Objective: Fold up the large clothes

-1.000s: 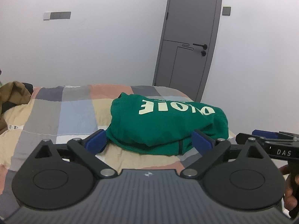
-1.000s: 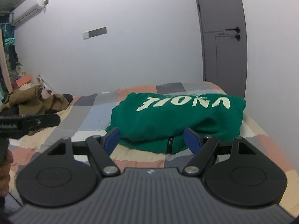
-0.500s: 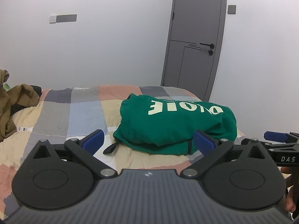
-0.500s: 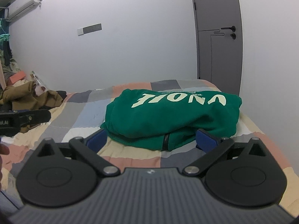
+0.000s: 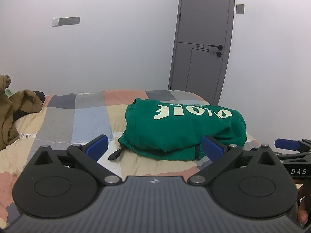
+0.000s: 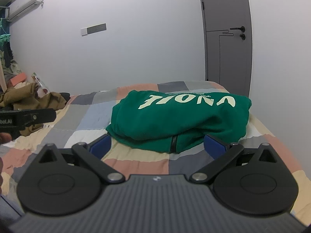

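Note:
A green sweatshirt (image 5: 182, 128) with pale lettering lies folded in a thick bundle on the patchwork bed cover (image 5: 77, 120); in the right wrist view the sweatshirt (image 6: 180, 120) shows a dark zipper at its near edge. My left gripper (image 5: 155, 147) stands open just short of the bundle's near edge, nothing between its blue pads. A black cord end lies on the cover between them. My right gripper (image 6: 158, 142) is open wide too, its pads on either side of the bundle's near edge without pressing it.
Brown clothes (image 5: 11, 114) are heaped at the bed's left end, also seen as brown clothes (image 6: 31, 99). A grey door (image 5: 202, 44) stands behind the bed. The bed's right edge (image 6: 276, 136) drops off close to the sweatshirt.
The right gripper's jaws widened, then held. Both grippers drew back a little from the sweatshirt, uncovering the black cord end by the left pad.

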{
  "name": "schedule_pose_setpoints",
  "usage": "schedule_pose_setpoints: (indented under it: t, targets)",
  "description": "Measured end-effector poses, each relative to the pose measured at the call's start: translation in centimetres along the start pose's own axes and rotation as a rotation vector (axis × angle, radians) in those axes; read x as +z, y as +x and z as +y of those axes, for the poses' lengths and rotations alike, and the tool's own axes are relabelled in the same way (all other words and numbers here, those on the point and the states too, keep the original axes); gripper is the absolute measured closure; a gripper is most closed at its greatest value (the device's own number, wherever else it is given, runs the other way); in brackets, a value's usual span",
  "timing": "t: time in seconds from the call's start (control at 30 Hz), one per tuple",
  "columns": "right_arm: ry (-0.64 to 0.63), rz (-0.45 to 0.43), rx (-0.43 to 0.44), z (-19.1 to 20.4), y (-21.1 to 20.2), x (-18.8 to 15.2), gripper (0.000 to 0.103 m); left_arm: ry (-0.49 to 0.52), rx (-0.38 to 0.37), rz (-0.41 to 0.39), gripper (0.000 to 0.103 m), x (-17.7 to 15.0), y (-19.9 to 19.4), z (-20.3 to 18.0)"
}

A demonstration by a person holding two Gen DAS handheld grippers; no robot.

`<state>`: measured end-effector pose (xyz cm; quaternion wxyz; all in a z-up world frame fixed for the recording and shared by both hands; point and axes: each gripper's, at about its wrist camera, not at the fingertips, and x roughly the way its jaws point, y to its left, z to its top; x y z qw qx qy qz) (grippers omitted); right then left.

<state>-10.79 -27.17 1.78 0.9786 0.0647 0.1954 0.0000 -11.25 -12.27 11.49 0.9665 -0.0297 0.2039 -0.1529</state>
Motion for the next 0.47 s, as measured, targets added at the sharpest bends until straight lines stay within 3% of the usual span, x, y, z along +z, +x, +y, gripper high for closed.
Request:
schedule_pose_setpoints:
  t: [0.47]
  targets:
    - [0.009, 0.006, -0.016, 0.09, -0.44, -0.18, 0.000, -0.008, -0.011, -0.009, 0.000, -0.19, -0.60, -0.45]
